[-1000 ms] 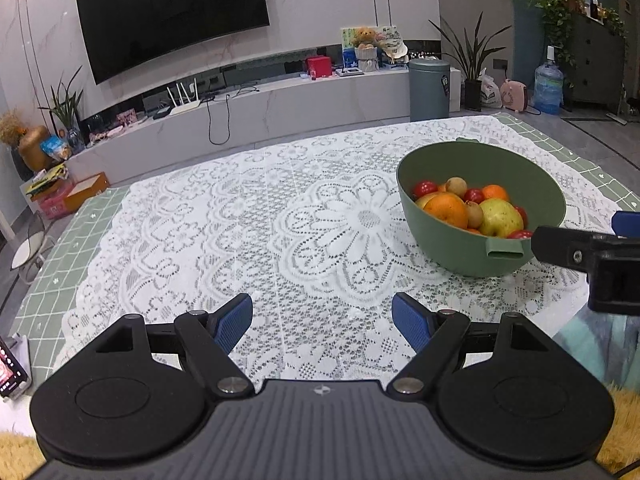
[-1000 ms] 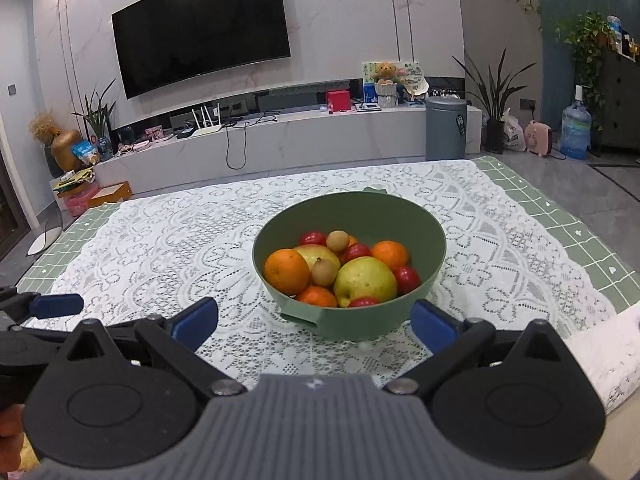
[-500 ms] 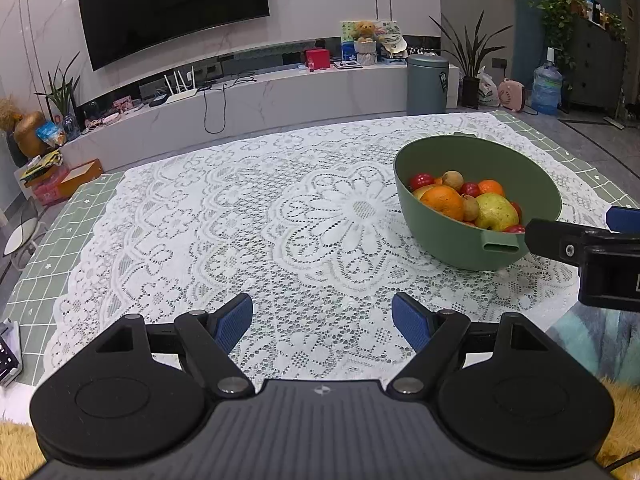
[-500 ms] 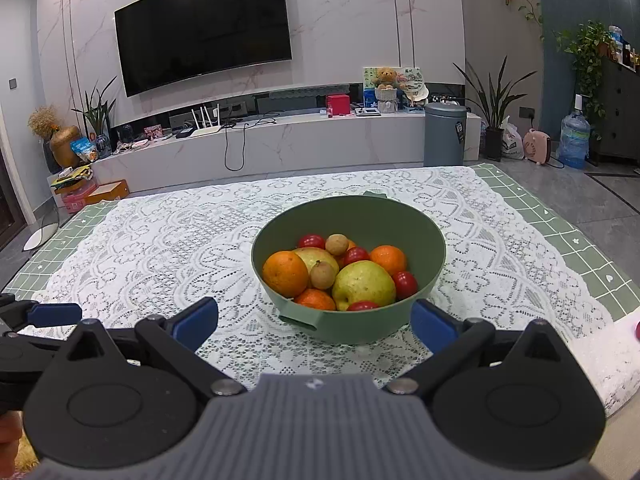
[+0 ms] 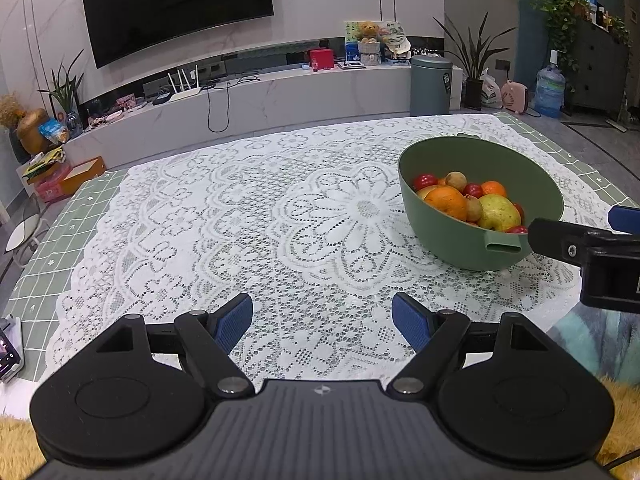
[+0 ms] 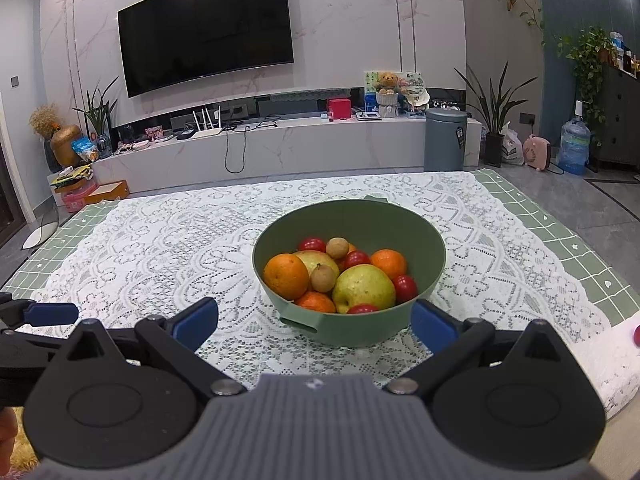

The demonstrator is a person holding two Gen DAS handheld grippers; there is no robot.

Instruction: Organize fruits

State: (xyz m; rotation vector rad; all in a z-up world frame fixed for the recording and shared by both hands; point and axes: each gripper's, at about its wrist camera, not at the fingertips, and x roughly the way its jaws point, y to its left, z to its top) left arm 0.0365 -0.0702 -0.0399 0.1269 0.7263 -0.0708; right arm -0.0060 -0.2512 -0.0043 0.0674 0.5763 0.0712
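Observation:
A green bowl (image 6: 424, 236) (image 5: 440, 236) holds mixed fruit on the lace cloth: a large orange (image 6: 285, 275) (image 5: 446, 201), a yellow-green apple (image 6: 363, 288) (image 5: 498, 213), smaller oranges, several red cherry tomatoes and two brown longans. My right gripper (image 6: 314, 322) is open just in front of the bowl's near side, with nothing between its blue pads. My left gripper (image 5: 322, 322) is open over bare cloth, left of the bowl. The right gripper's finger (image 5: 560, 240) shows beside the bowl in the left wrist view.
White lace cloth (image 5: 224, 220) over a green checked mat covers the low table. A small red thing (image 6: 636, 336) lies at the table's right edge. Behind stand a TV wall, a long media shelf, a grey bin (image 6: 445, 139), plants and a water jug.
Both grippers have risen and drawn back a little, so the bowl sits lower in both views. Both stay open. The fruit has not moved.

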